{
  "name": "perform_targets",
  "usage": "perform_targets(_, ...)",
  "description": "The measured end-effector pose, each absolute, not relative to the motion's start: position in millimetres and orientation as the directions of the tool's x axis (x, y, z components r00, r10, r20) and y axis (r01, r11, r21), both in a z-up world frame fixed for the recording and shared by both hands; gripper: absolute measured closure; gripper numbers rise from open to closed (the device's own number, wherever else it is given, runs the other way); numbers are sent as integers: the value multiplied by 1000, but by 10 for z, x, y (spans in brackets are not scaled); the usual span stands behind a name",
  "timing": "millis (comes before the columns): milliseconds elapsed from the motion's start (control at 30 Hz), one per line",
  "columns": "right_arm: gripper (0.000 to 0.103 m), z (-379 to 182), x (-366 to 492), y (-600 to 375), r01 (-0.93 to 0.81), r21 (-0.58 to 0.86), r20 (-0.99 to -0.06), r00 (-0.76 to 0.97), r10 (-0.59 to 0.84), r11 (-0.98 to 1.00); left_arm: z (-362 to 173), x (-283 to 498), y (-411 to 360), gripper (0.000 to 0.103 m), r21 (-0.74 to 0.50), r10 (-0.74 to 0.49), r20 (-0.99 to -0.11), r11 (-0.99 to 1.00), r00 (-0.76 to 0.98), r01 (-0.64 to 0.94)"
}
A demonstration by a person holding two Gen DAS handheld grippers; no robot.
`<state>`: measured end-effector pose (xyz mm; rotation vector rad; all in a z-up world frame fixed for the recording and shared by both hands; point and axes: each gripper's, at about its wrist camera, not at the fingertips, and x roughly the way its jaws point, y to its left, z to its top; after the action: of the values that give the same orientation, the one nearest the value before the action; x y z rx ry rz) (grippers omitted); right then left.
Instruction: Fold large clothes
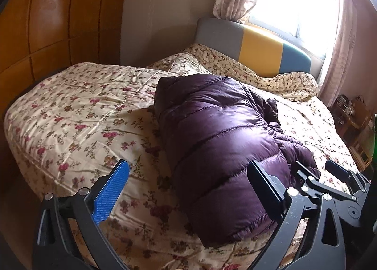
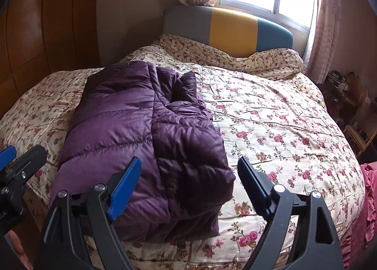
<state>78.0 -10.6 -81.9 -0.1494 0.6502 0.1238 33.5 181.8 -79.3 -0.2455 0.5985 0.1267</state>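
A purple quilted down jacket (image 1: pixel 219 133) (image 2: pixel 141 133) lies folded into a long bundle on the floral bedspread (image 1: pixel 77 114) (image 2: pixel 282 124). A darker folded panel sits on its right side. My left gripper (image 1: pixel 188 166) is open over the jacket's near left end, its blue pad (image 1: pixel 110 194) above the bedspread and nothing pressed between its pads. My right gripper (image 2: pixel 189 161) is open too, spanning the jacket's near right corner without gripping it. Each gripper shows at the edge of the other's view: the right gripper (image 1: pixel 313 166) and the left gripper (image 2: pixel 23 150).
A grey, yellow and blue headboard (image 2: pixel 231 30) stands under a bright window with curtains (image 2: pixel 327 22). A wooden wardrobe (image 1: pixel 59 11) runs along the left of the bed. Cluttered wooden furniture (image 2: pixel 348 95) is at the right, and a pink cloth (image 2: pixel 367 204) lies at the bed's near right edge.
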Motion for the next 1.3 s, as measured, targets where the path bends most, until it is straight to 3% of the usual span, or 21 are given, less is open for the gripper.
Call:
perform_targets(767, 9, -777, 628, -177, -148, -94, -597, 800, 63, 984, -614, 151, 1700, 4, -143, 166, -534, 948, 829, -282)
perform_targets(1300, 7, -789, 627, -184, -145, -99, -602, 797, 57, 985, -633, 160, 1516, 4, -62, 169, -544, 969, 822, -240)
